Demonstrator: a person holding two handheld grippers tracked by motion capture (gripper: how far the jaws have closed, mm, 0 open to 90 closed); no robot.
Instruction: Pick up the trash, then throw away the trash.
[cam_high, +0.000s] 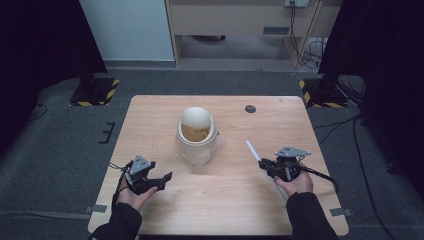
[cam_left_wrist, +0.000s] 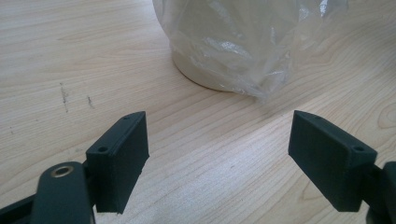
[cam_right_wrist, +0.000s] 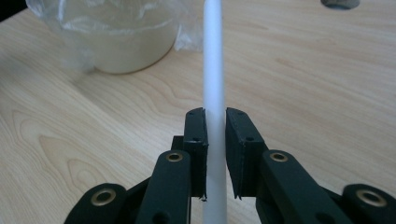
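Straw (cam_right_wrist: 214, 70) pinched upright-in-line by the right gripper (cam_right_wrist: 215, 140) should be aimed squarely at the bagged cup (cam_high: 196, 134) mid-table, while the left gripper (cam_left_wrist: 217, 154), spread empty nearby, steadies it.

Near the middle of the light wooden table (cam_high: 150, 125): a cream round cup (cam_high: 196, 136) with brownish contents, upright inside a crinkled clear plastic bag (cam_high: 200, 155) bunched around its base, capped toward the rear by a white domed lid (cam_high: 195, 117) tilted over the rim. To the cup's right, well apart from it: a thin white plastic straw (cam_high: 253, 150), pinched between the jaws of the right gripper (cam_high: 263, 163), tip angled up toward the cup.
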